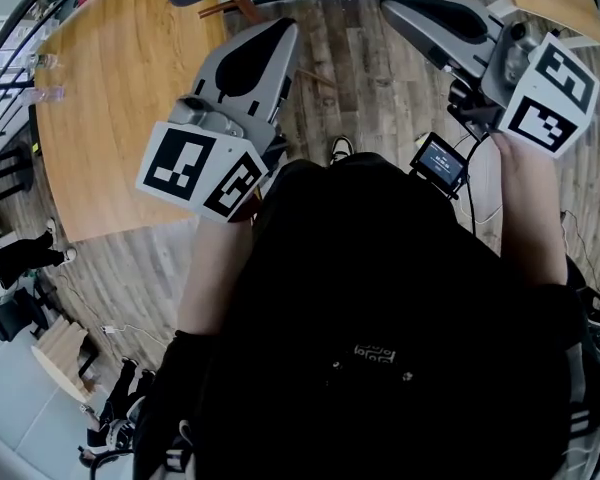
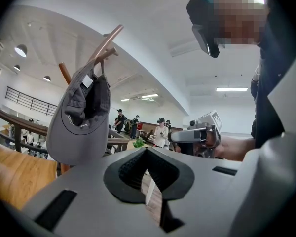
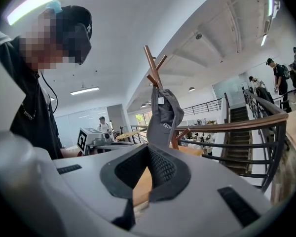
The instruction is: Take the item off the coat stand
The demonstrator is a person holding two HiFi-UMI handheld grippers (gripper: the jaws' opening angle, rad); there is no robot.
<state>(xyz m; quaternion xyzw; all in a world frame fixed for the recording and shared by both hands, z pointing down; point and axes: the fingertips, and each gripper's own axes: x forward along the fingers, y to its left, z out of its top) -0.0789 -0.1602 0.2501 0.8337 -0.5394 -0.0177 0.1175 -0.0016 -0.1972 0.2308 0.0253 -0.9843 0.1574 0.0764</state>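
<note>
progress is nil so far: the grey cap (image 2: pixel 79 127) hangs on the coat stand (image 2: pixel 107 39), untouched, so gripping it and lifting it free are both left to do. on the left, the left gripper (image 1: pixel 282 32) has its jaws pressed together with nothing between them. it points about level, and in its own view the cap sits up and to the left of the jaws, near but apart. in the middle, the cap hangs from a wooden peg near the top of the stand, brim down, its hollow inside turned toward the left gripper, with a small white label showing. it looks soft and limp, so i judge an upward lift should slip it off the peg. on the right, the right gripper (image 1: pixel 392 2) is likewise closed and empty, aimed at the cap's edge from the other side.
</note>
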